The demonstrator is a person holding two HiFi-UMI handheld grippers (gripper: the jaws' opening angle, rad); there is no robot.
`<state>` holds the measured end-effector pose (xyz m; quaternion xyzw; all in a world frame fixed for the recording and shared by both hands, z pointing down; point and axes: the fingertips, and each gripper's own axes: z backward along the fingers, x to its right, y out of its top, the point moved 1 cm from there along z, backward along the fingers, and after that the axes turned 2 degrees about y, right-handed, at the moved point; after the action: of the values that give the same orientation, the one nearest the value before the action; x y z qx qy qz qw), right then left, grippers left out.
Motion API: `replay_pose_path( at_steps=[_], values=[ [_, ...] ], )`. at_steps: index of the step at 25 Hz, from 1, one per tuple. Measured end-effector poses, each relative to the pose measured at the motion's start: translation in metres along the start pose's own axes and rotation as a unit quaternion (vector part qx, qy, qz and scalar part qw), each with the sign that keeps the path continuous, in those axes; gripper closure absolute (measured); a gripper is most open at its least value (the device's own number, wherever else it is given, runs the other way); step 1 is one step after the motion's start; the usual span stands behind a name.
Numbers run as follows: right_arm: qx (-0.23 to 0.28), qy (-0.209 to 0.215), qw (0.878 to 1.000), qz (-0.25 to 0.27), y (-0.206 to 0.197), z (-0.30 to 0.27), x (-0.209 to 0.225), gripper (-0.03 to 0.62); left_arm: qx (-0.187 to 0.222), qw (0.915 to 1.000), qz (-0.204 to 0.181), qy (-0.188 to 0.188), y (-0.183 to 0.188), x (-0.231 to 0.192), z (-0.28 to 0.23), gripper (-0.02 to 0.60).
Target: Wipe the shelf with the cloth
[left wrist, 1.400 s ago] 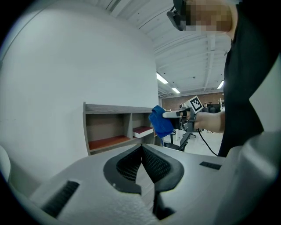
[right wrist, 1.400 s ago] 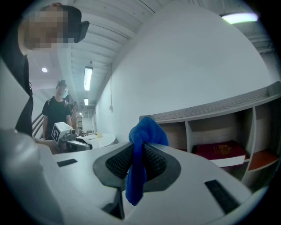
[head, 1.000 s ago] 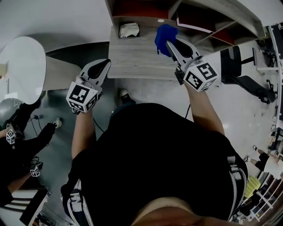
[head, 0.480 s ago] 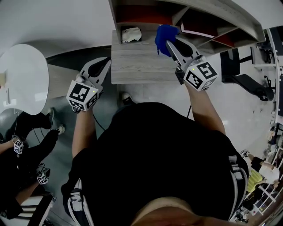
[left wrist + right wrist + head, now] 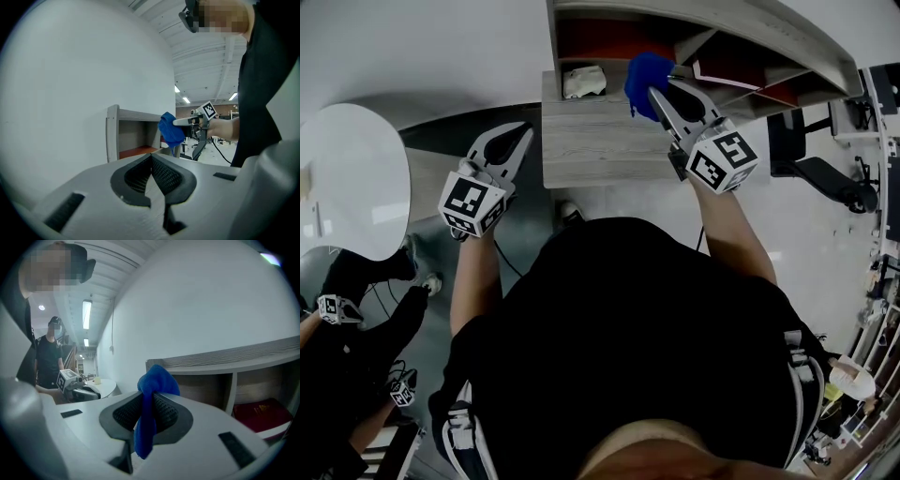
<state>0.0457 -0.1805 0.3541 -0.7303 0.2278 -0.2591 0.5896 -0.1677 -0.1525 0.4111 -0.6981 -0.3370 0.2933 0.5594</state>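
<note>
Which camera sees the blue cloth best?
The right gripper view: the blue cloth sits close in the middle, pinched between the right gripper's jaws. The head view shows it from above as a small bunch at the shelf; the left gripper view shows it far off.

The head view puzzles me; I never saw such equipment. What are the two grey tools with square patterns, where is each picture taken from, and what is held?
There is no robot: a person holds a two-jaw gripper in each hand, and the patterned cubes belong to them. The head view comes from a camera on the person's head, looking steeply down. The two gripper views come from cameras riding on each gripper, looking along its jaws. The right gripper is shut on a blue cloth, held up at a wooden shelf. The left gripper is shut and empty, left of the shelf. A crumpled white thing lies on the shelf's surface, and a red book in one compartment.
</note>
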Motion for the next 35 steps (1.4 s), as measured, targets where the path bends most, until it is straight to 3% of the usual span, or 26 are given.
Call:
replay_pose_path(
  at_steps=[13,35],
  values=[
    [0.007,-0.013,1.000,-0.001,0.004,-0.045,-0.010,0.540,0.007,0.9999,0.002,-0.012,-0.001,-0.047,0.006,0.565],
    [0.007,-0.017,1.000,-0.001,-0.002,-0.061,-0.014,0.542,-0.005,0.9995,0.004,-0.031,-0.008,-0.056,0.001,0.565]
  ],
)
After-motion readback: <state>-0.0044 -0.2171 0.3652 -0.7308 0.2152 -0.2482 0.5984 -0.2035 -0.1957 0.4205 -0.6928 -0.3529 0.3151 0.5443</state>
